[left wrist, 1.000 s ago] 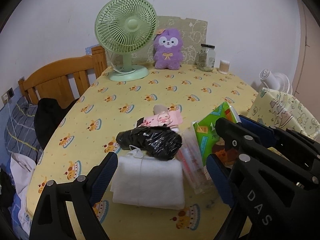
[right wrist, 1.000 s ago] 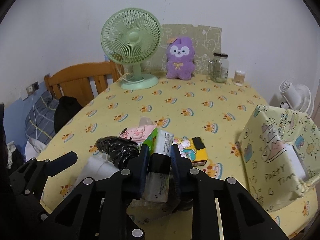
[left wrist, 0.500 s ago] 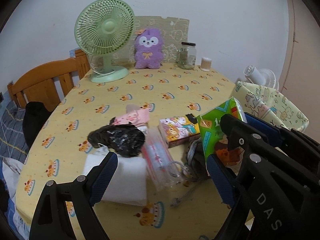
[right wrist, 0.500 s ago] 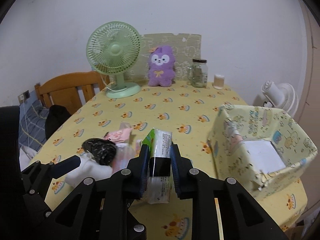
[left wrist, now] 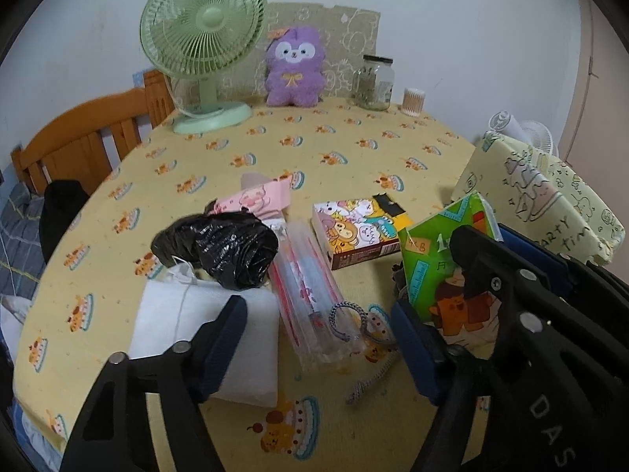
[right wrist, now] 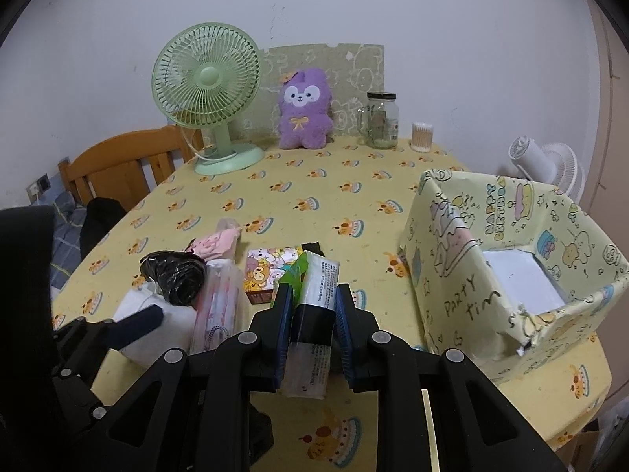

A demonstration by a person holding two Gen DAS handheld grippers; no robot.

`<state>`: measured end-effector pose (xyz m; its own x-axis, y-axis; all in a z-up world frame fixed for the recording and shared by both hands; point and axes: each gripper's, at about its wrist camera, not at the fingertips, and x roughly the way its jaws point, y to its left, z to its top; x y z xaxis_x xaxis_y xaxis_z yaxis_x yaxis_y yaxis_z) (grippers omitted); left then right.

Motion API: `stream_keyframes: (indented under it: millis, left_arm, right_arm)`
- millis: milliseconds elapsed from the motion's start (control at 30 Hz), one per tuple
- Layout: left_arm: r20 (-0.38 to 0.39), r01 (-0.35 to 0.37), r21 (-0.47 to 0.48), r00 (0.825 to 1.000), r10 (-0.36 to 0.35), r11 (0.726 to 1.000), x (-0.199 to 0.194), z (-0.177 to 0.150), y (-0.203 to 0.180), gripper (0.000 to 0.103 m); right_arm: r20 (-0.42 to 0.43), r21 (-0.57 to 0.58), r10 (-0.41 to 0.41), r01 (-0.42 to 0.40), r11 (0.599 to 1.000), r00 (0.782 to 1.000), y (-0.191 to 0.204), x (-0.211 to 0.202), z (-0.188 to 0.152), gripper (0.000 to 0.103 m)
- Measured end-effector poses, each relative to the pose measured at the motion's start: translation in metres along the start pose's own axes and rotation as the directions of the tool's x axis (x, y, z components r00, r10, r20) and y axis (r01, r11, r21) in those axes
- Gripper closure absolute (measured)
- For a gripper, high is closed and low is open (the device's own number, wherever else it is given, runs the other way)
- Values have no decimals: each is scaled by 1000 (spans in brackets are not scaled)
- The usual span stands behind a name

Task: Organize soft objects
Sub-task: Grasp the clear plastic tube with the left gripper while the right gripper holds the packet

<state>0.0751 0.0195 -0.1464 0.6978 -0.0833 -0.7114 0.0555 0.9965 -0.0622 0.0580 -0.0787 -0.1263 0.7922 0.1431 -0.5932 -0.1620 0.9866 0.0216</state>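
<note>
My right gripper (right wrist: 310,295) is shut on a green tissue pack (right wrist: 314,275) and holds it above the table; the pack shows in the left wrist view (left wrist: 444,251) too. My left gripper (left wrist: 318,314) is open and empty above a pile: white folded cloth (left wrist: 196,330), black plastic bag (left wrist: 220,247), clear pouch (left wrist: 310,287), pink packet (left wrist: 255,200), cartoon box (left wrist: 357,228). The paper-covered box (right wrist: 507,271) stands open to the right of the held pack. A purple plush (right wrist: 302,110) sits at the back.
A green fan (right wrist: 208,90), glass jar (right wrist: 381,120) and cotton-swab pot (right wrist: 422,135) stand along the far edge. A wooden chair (right wrist: 118,165) stands left of the table, a white fan (right wrist: 550,161) beyond the right edge. Hair ties (left wrist: 354,318) lie by the pouch.
Both grippers have pulled back and moved right. The right gripper has carried the tissue pack away from the pile, nearer the paper-covered box. The left gripper stays open.
</note>
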Motion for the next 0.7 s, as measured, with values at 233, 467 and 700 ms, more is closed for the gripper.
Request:
stream_keyframes:
  millis: [233,467,700]
  left_arm:
    - [-6,-26,8,1000,26,1000,11,4,-1,49]
    - [-31,4,-15,999,-5,1000,21,6,2,78]
    - [-18,24,-15,1000,-24,1000,13,8,3,84]
  right_arm:
    - [-33,7,25,-25,1000,999,2,16,4,78]
    - [-54,14,41,-41,999,998,1,27,6,78]
    - [-52,14,47,-46,999,998,3,26,10,78]
